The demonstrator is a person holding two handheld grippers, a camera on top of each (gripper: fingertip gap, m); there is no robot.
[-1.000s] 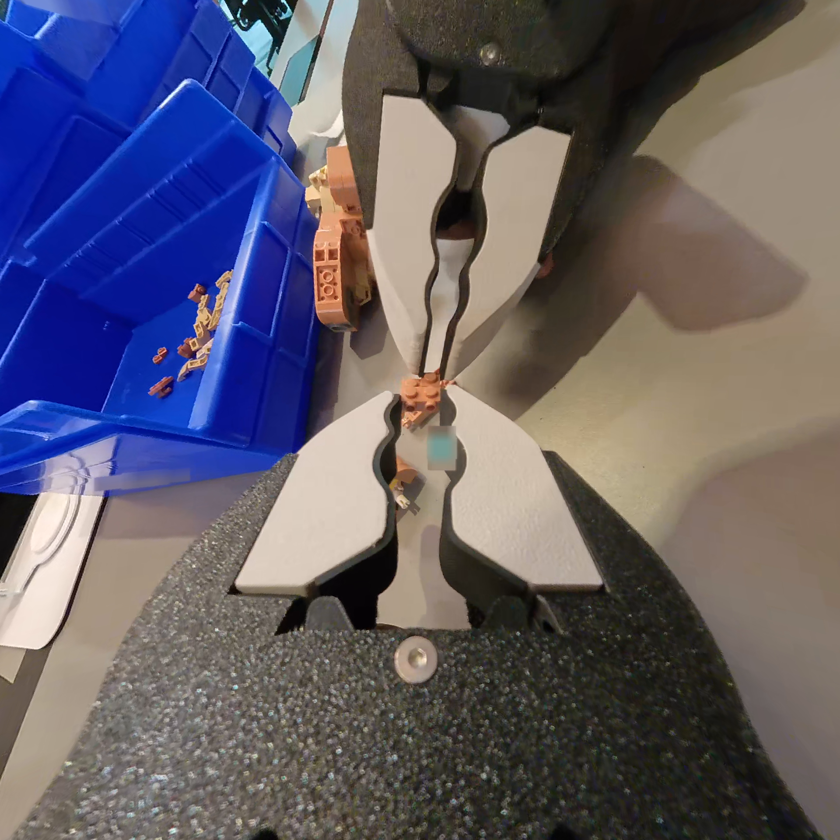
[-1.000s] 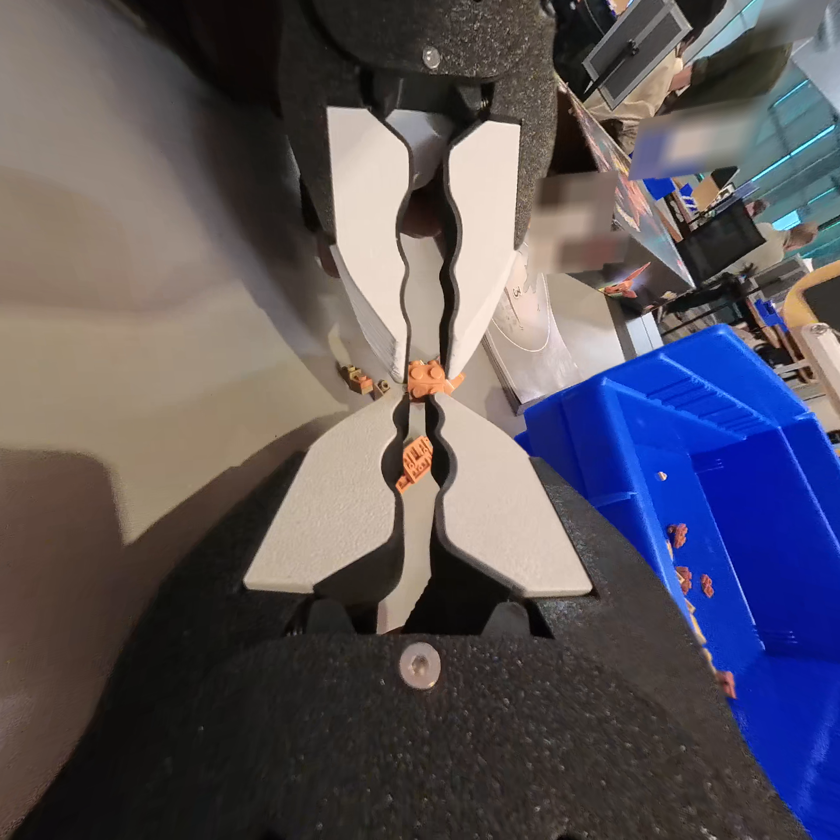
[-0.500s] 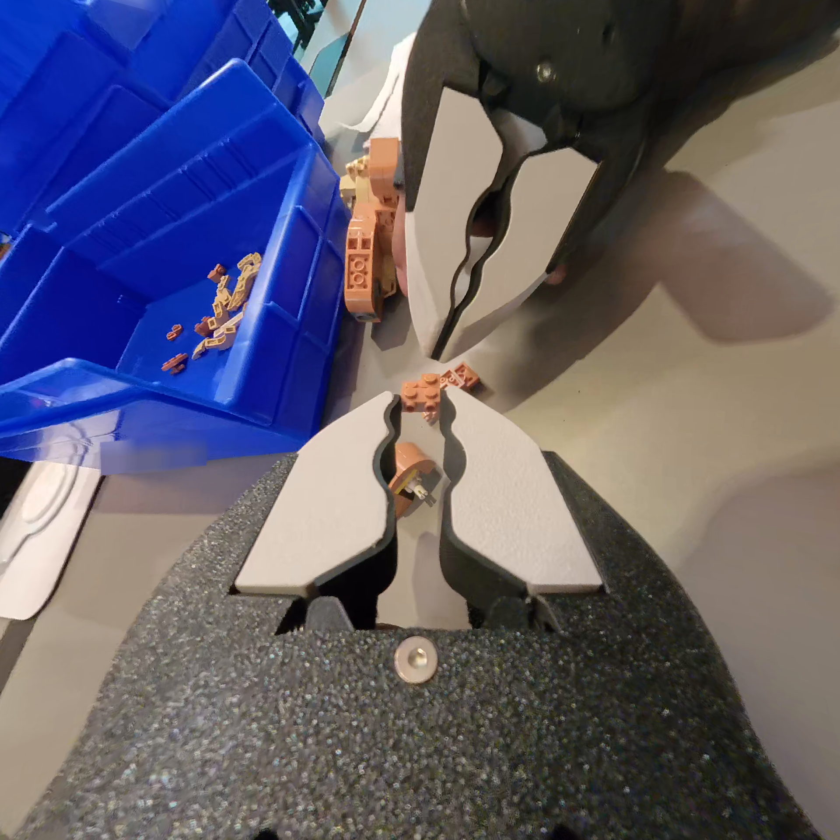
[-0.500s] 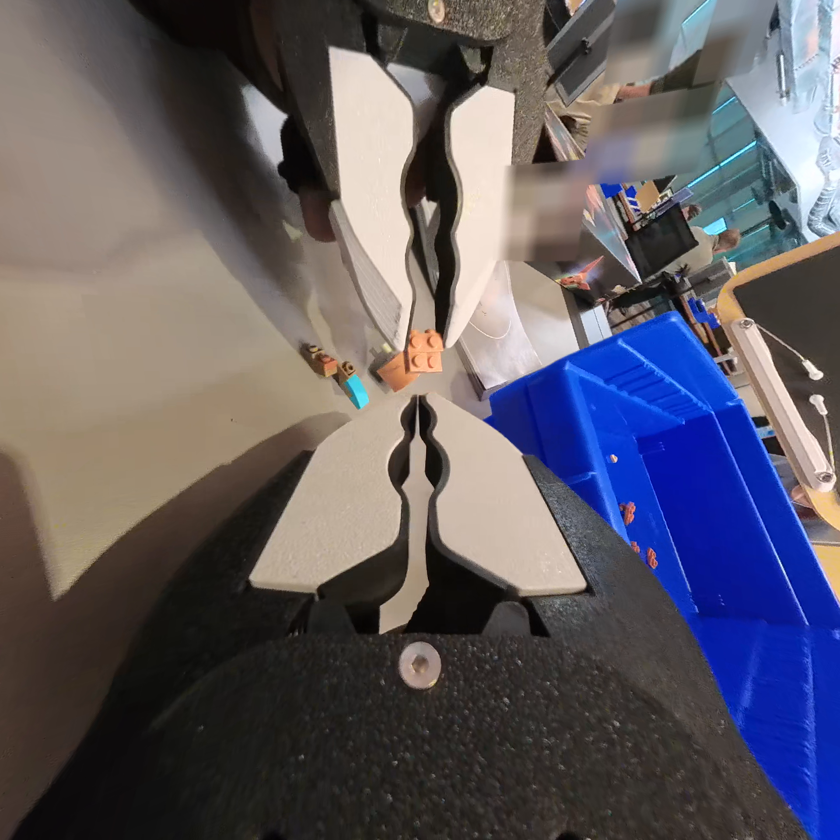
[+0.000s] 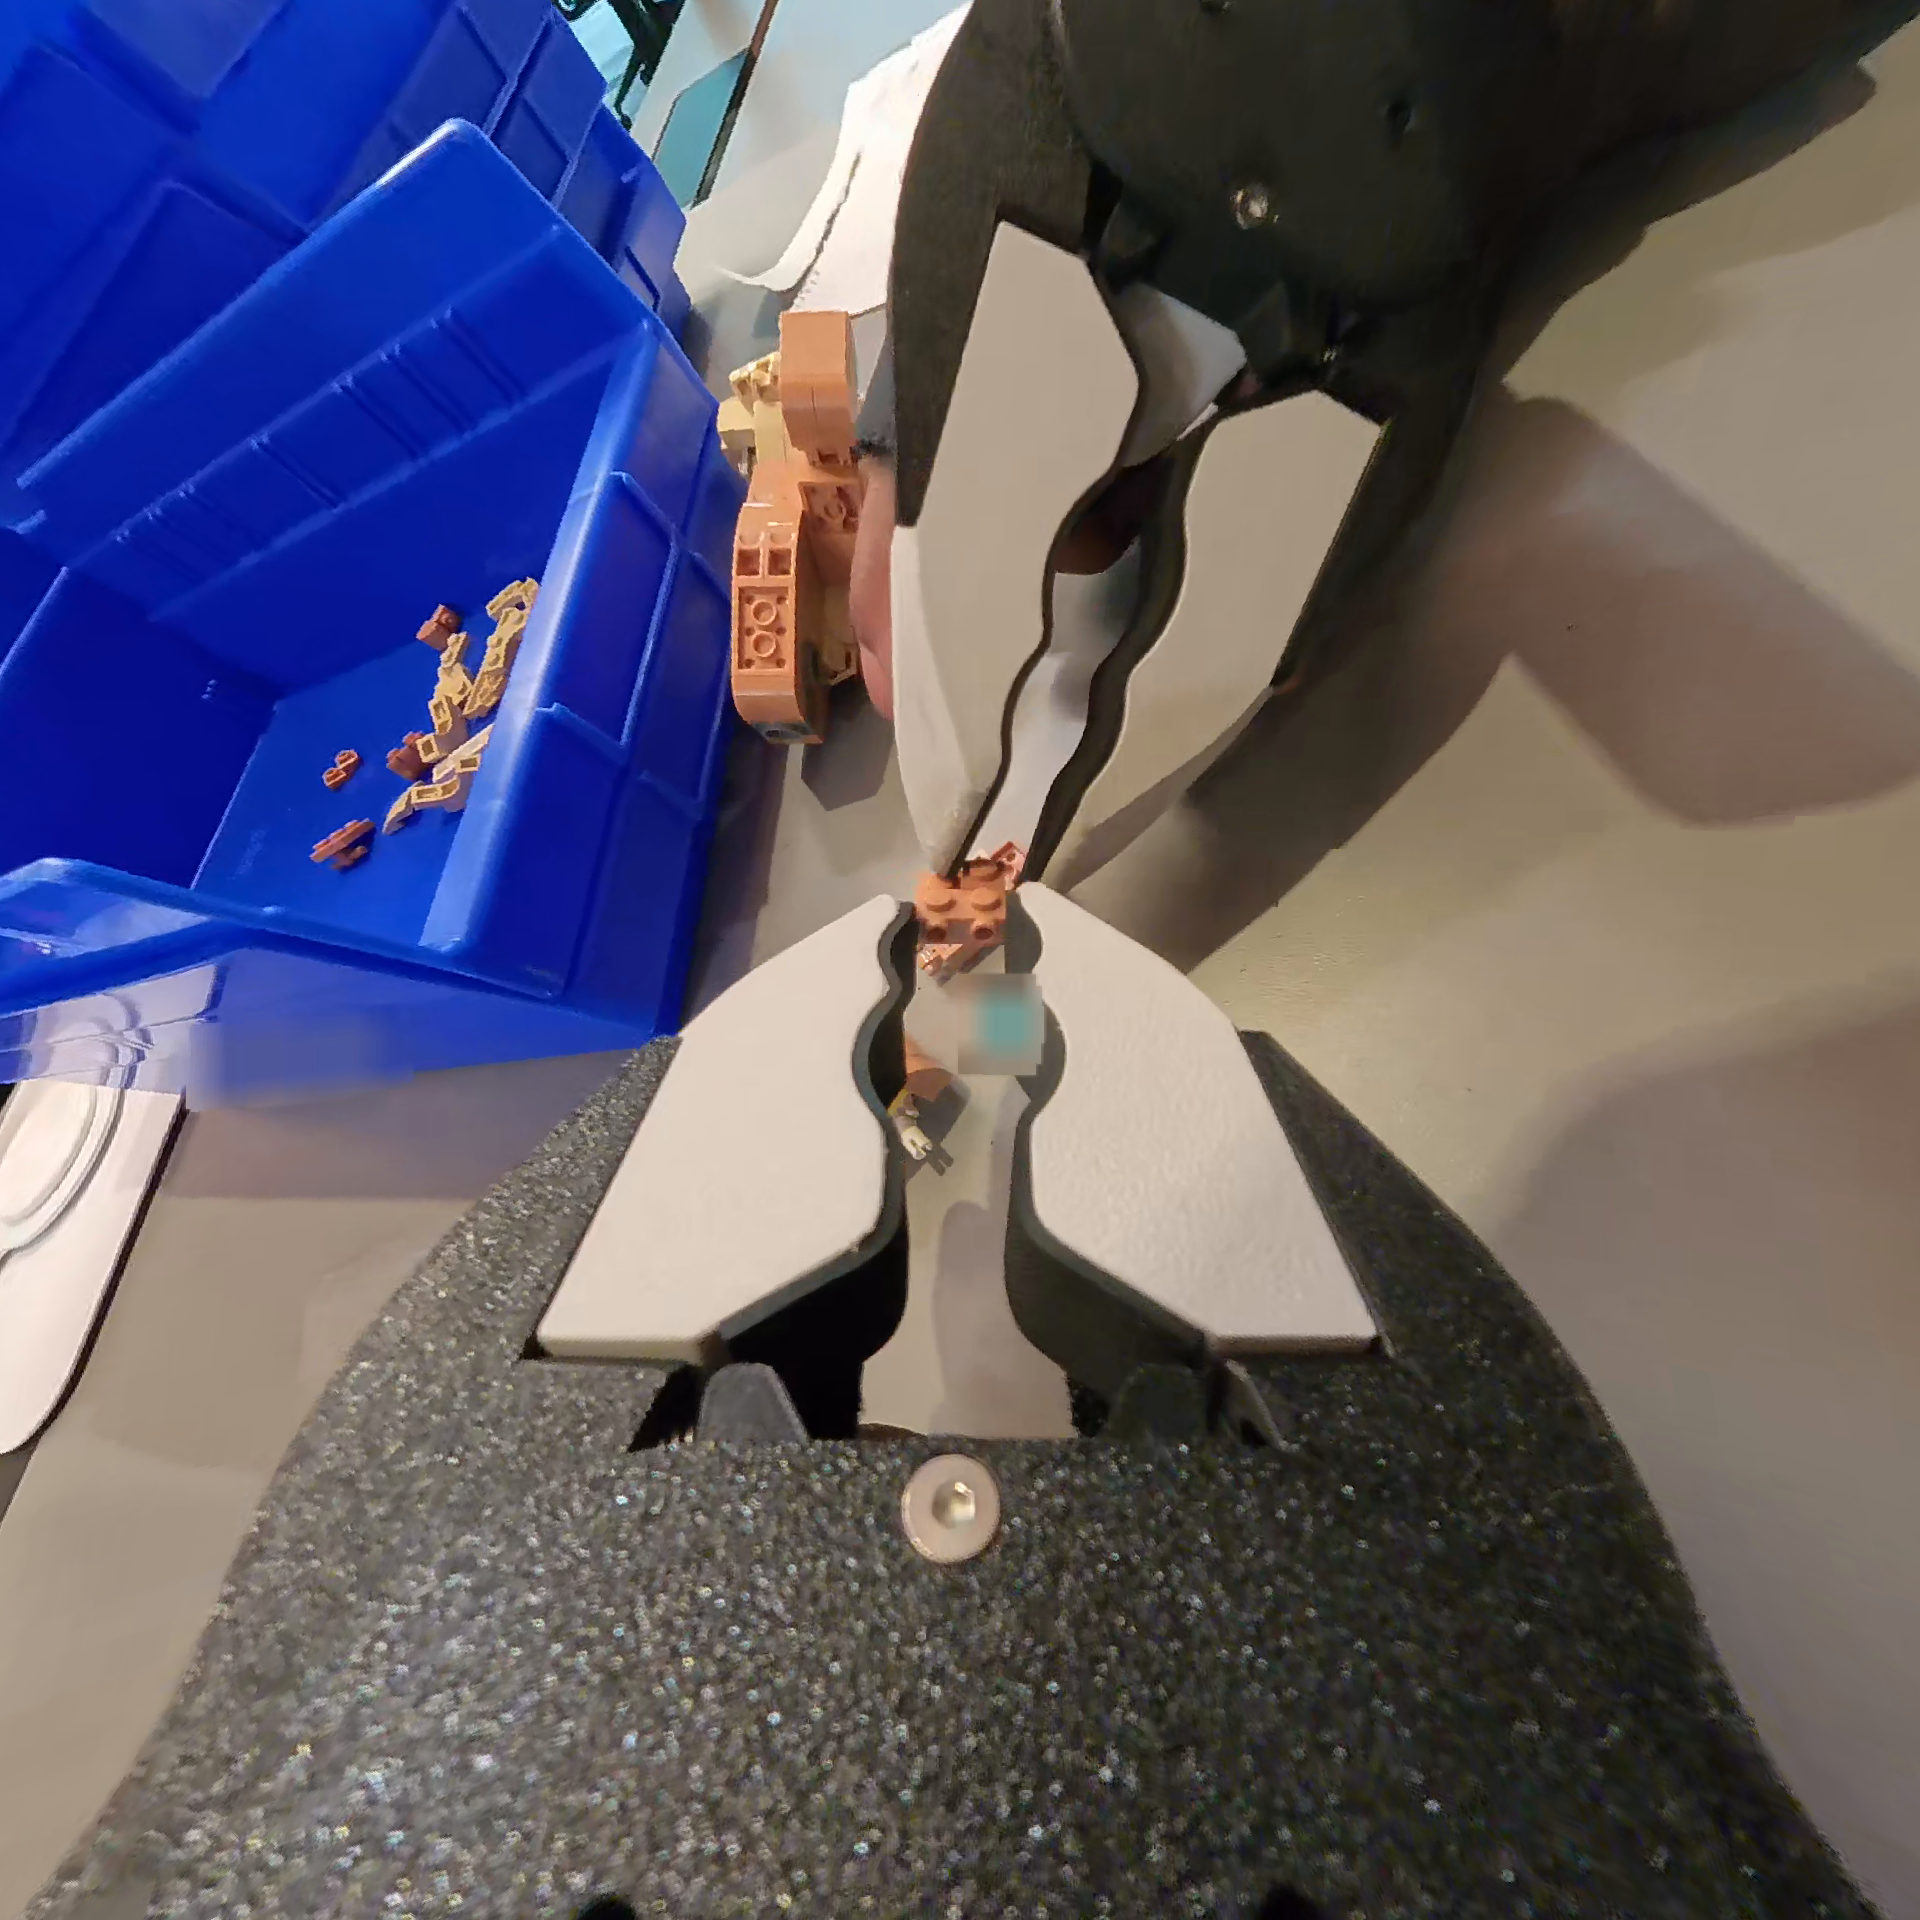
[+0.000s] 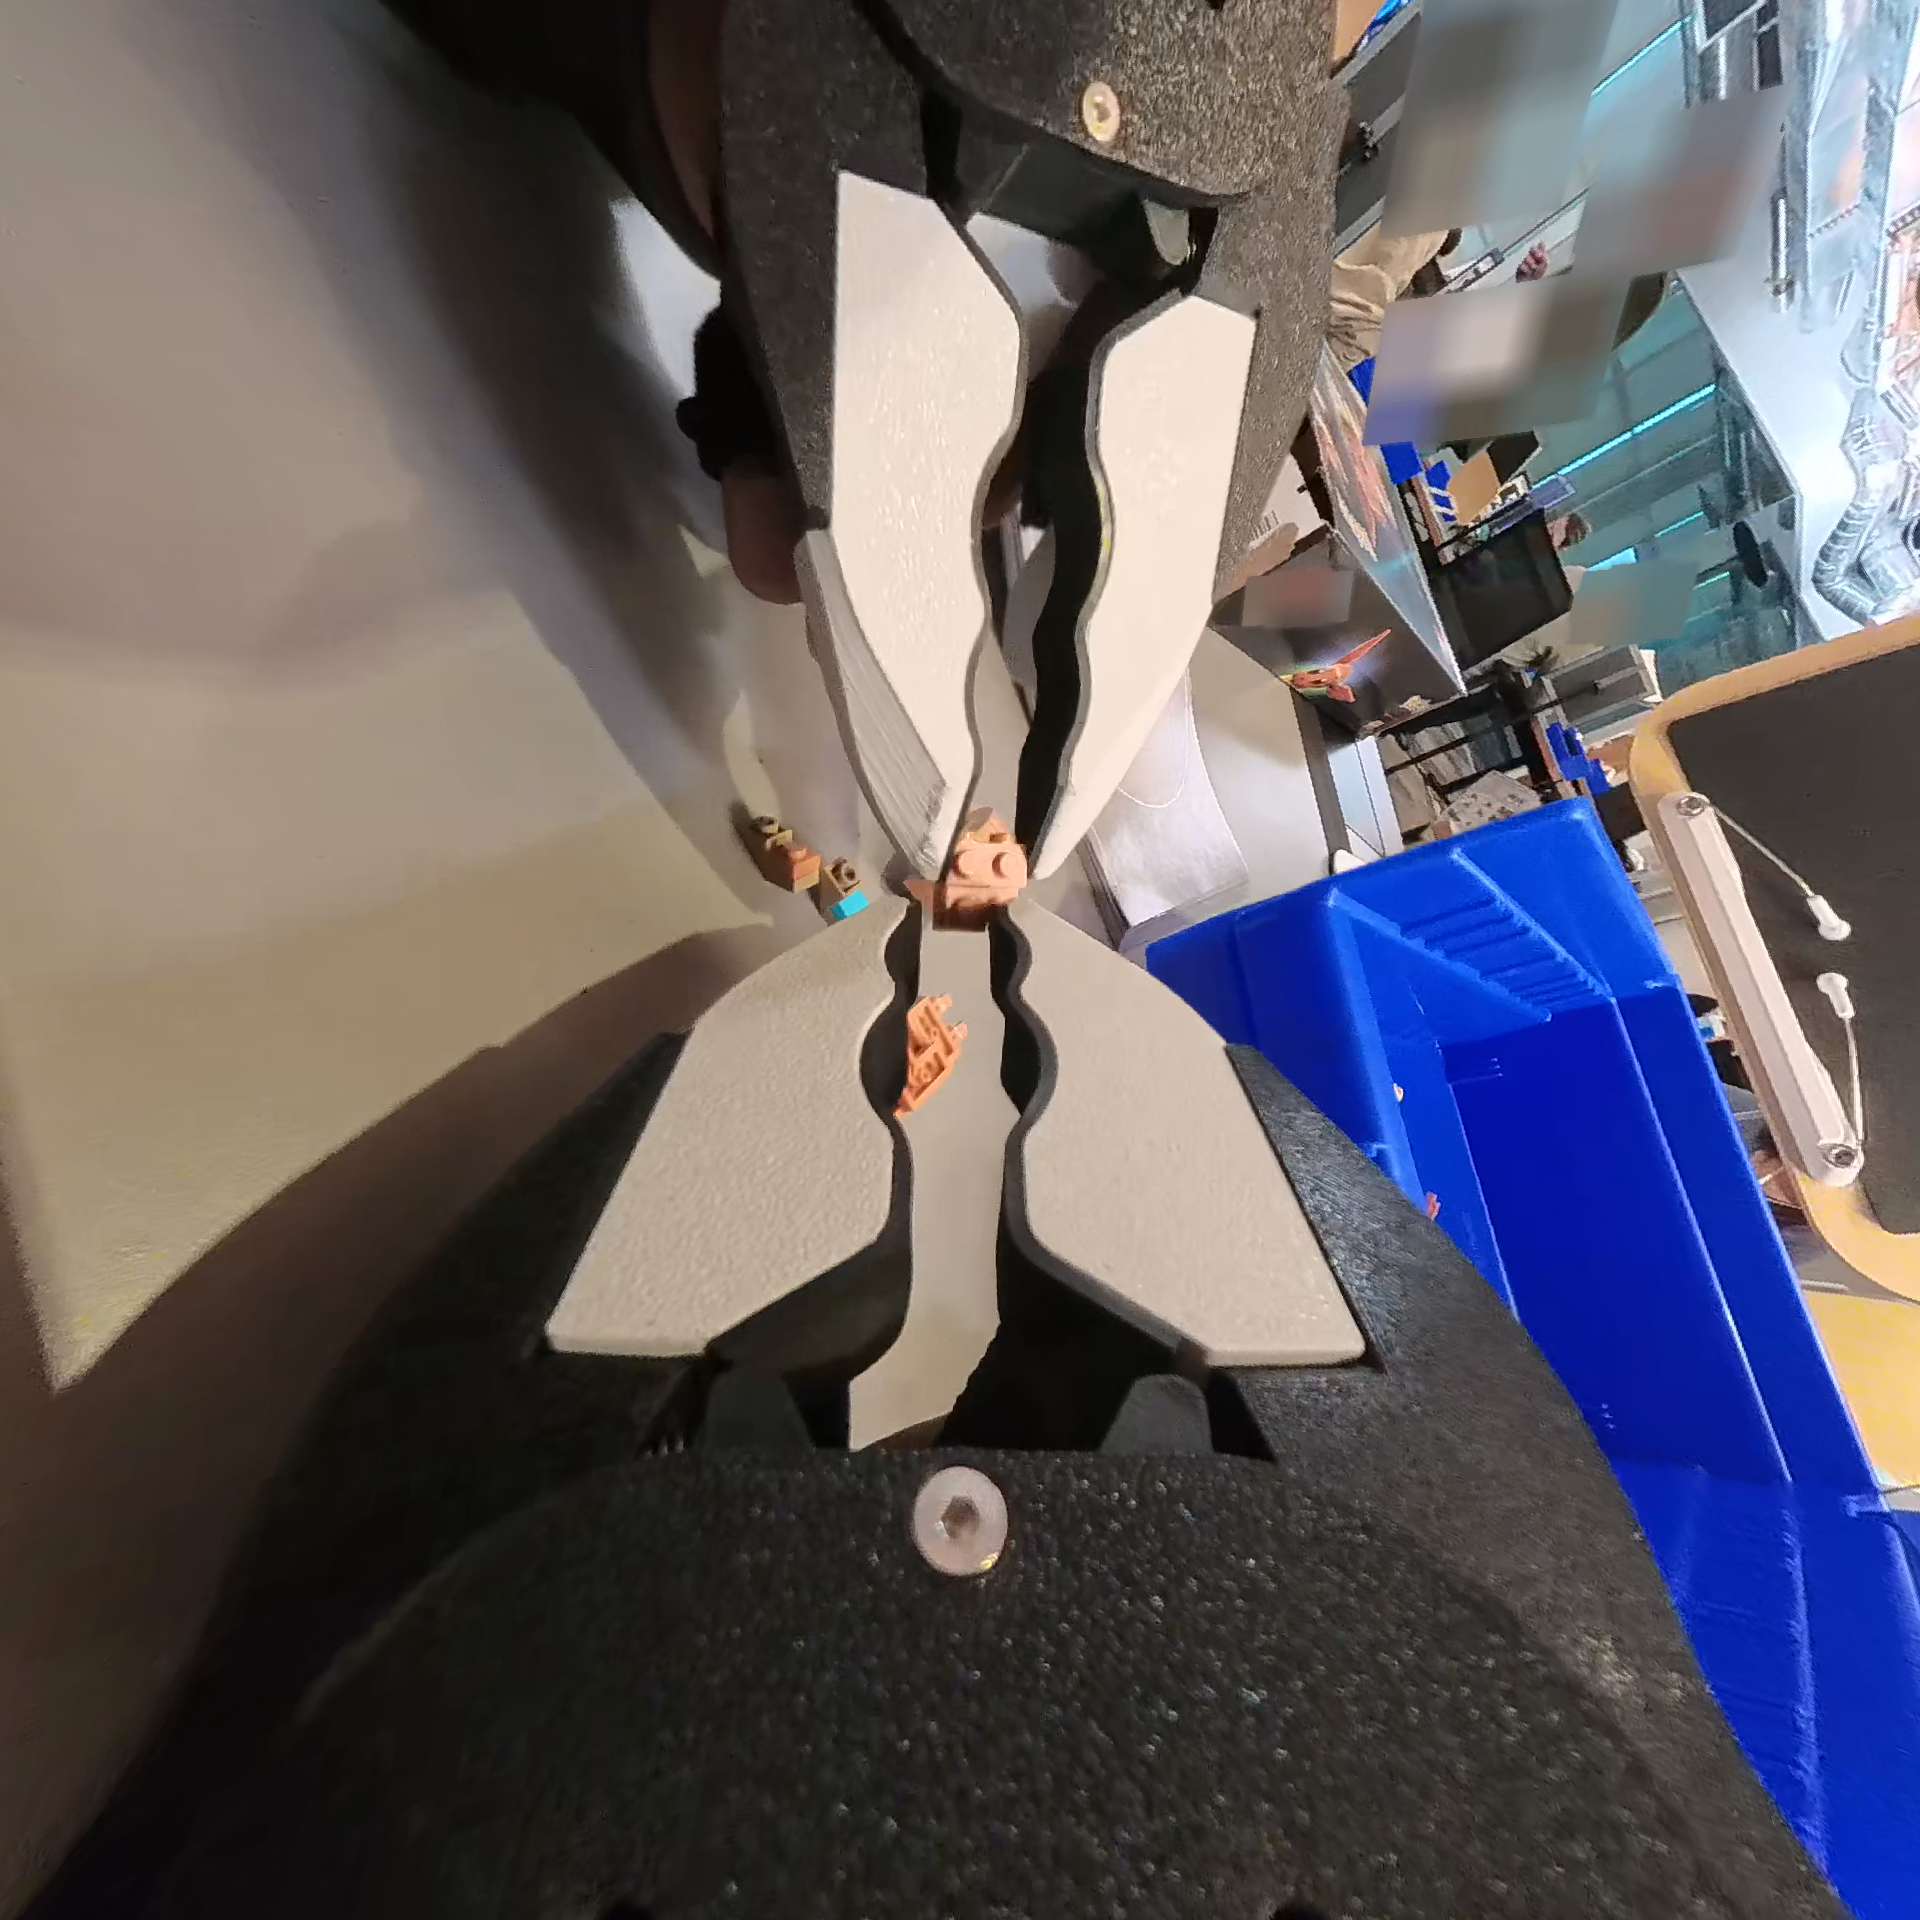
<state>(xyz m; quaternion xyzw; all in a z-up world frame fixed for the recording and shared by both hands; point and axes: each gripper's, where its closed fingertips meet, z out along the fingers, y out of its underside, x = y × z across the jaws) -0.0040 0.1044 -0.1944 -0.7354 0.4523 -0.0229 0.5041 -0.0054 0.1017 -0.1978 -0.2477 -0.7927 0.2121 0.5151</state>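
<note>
Tiny orange brick cluster (image 5: 963, 910), dead centre, is looking light, stiff and slick, best pinched on flat sides; left gripper (image 5: 961, 902) is clamping it narrowly, right gripper (image 6: 961, 914) is straddling its far end, slightly parted, contact unclear.

Blue bins (image 5: 343, 582) wall off one side of the bench (image 5: 1558, 1039), with a tan brick model (image 5: 795, 540) just beside them; the far side lies open, while the two hand-held grippers meet tip to tip mid-bench
</note>
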